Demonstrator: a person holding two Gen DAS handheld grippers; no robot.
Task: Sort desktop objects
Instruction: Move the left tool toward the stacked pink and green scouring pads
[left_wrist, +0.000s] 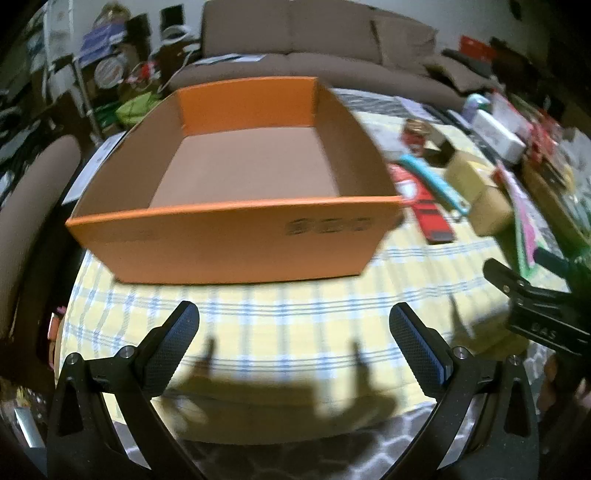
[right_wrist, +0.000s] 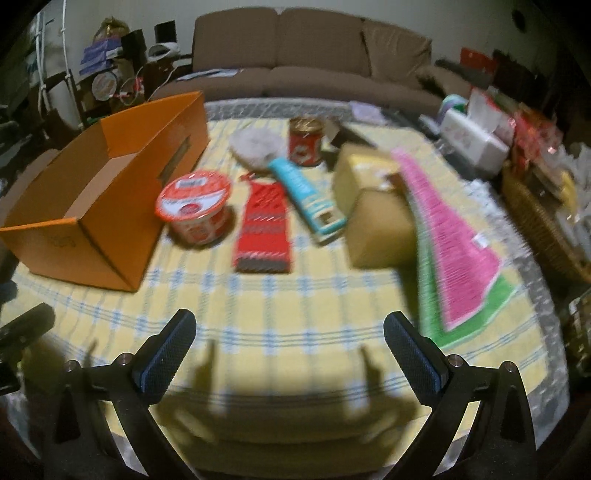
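Orange box (left_wrist: 236, 236), empty, on checked surface (right_wrist: 295, 306), left side; printing blurred, unreadable. Beside it: red-lidded cup (right_wrist: 194, 206), red packet (right_wrist: 263, 229), teal tube (right_wrist: 306, 194). Left gripper (left_wrist: 294, 334) and right gripper (right_wrist: 290, 339): jaws spread wide, holding nothing.

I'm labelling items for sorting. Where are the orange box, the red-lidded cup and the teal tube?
orange box (left_wrist: 236, 240): left wrist view, on its near outer wall.
red-lidded cup (right_wrist: 192, 197): right wrist view, on the lid.
teal tube (right_wrist: 304, 194): right wrist view, mid-body.
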